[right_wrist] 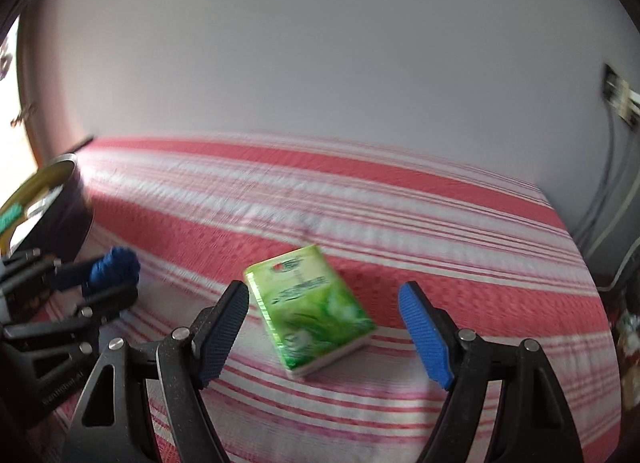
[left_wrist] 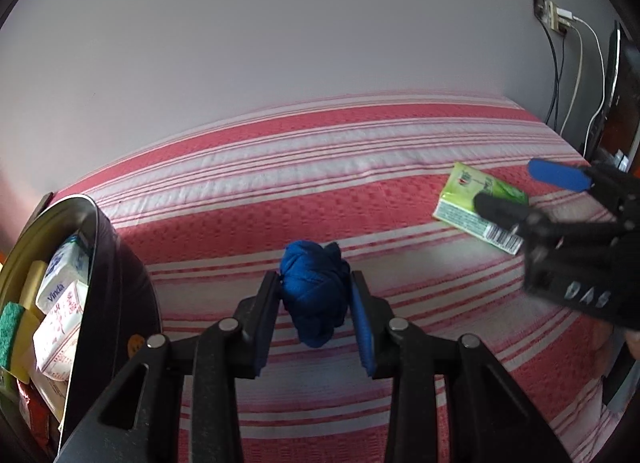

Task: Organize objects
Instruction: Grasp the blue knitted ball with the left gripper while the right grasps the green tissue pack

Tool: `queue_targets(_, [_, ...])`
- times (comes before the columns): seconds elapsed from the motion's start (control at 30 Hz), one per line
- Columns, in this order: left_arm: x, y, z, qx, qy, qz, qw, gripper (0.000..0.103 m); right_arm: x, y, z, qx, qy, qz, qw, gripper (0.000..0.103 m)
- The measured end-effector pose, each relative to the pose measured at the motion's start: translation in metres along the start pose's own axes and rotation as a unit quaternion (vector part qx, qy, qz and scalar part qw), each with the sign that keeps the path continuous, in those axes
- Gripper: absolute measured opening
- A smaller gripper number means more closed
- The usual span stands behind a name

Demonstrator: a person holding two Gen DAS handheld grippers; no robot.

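A bundle of blue cloth sits between the pads of my left gripper, which is shut on it just above the red and white striped bedspread. The same blue cloth shows at the left of the right wrist view, in the left gripper. A green tissue pack lies flat on the bedspread. My right gripper hovers open over it, one pad on each side, not touching. From the left wrist view the green tissue pack lies at the right, with the right gripper above it.
A round dark tin stands at the left edge of the bed, filled with tissue packs, a green sponge and other small items. The tin is also at the far left. A wall socket with cables hangs at the right.
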State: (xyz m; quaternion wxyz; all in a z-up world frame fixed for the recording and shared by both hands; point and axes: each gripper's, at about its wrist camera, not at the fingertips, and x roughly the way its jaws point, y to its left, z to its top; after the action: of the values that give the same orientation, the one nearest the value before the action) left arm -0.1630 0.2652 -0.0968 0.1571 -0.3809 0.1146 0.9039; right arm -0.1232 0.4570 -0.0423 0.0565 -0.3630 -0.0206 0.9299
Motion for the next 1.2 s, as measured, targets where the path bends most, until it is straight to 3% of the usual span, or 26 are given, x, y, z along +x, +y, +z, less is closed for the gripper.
queue_targets(0.3, [-0.002, 0.008, -0.001, -0.008, 0.002, -0.003, 1.0, 0.034, 0.026, 0.007, 0.002, -0.019, 0.066, -0.001, 0.998, 0.079])
queue_targets(0.6, [-0.011, 0.013, -0.004, -0.014, -0.019, -0.002, 0.9997, 0.034, 0.015, 0.014, -0.001, -0.004, 0.051, -0.007, 0.999, 0.062])
queue_targets(0.73, [-0.012, 0.018, -0.005, -0.02, -0.023, -0.002, 0.9995, 0.034, 0.006, 0.024, -0.001, -0.005, 0.031, -0.025, 0.999, 0.06])
queue_targets(0.87, [-0.016, 0.021, -0.007, -0.016, -0.032, -0.002, 0.9994, 0.034, 0.005, 0.026, 0.001, 0.039, 0.032, 0.008, 0.999, 0.059])
queue_targets(1.2, [-0.033, 0.032, -0.013, -0.01, -0.07, 0.014, 0.9974, 0.034, -0.007, 0.052, -0.002, 0.071, 0.014, -0.001, 0.997, 0.059])
